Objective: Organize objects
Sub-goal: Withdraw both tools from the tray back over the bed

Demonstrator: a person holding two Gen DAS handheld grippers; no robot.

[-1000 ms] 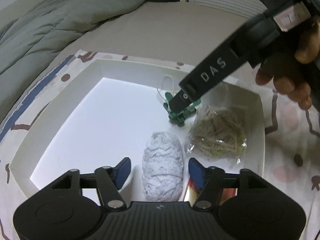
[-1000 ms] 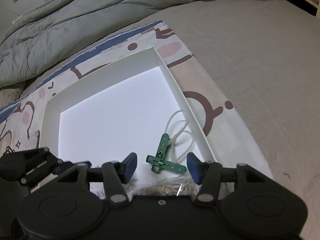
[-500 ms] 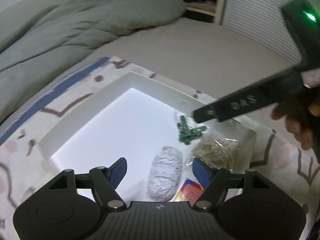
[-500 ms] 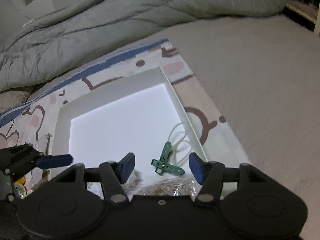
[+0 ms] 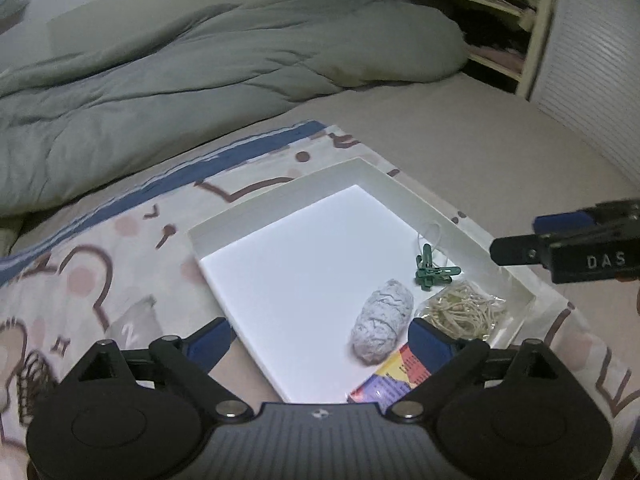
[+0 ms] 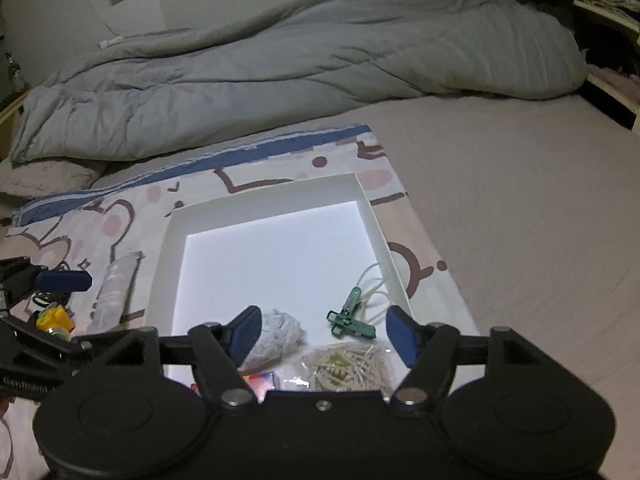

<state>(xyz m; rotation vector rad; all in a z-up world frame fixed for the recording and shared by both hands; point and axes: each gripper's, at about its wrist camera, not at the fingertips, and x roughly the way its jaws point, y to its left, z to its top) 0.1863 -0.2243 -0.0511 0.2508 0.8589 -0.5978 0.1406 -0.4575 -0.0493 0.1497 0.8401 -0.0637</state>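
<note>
We hold both grippers above a shallow white box (image 5: 280, 196) with its contents gathered at one end.

Our left gripper (image 5: 320, 340) is spreading its blue-padded jaws with nothing between them, and our right gripper (image 6: 324, 334) is widening too, likewise empty. The box lies on a patterned cloth (image 5: 100, 240) spread over the bed, and most of its bright floor is bare. Along its right wall, near the near right corner, lie green clothespins (image 5: 434, 268) crossed over each other, with a thin pale cord loop (image 6: 370, 284) just behind them. Nearer us sit a clear bag of tan rubber bands (image 5: 464, 312), a mottled grey-white oval bundle (image 5: 382, 326) just beside it, and a colourful printed packet (image 5: 394, 380) at the near edge. A grey duvet (image 6: 300, 68) is heaped beyond the cloth.
</note>
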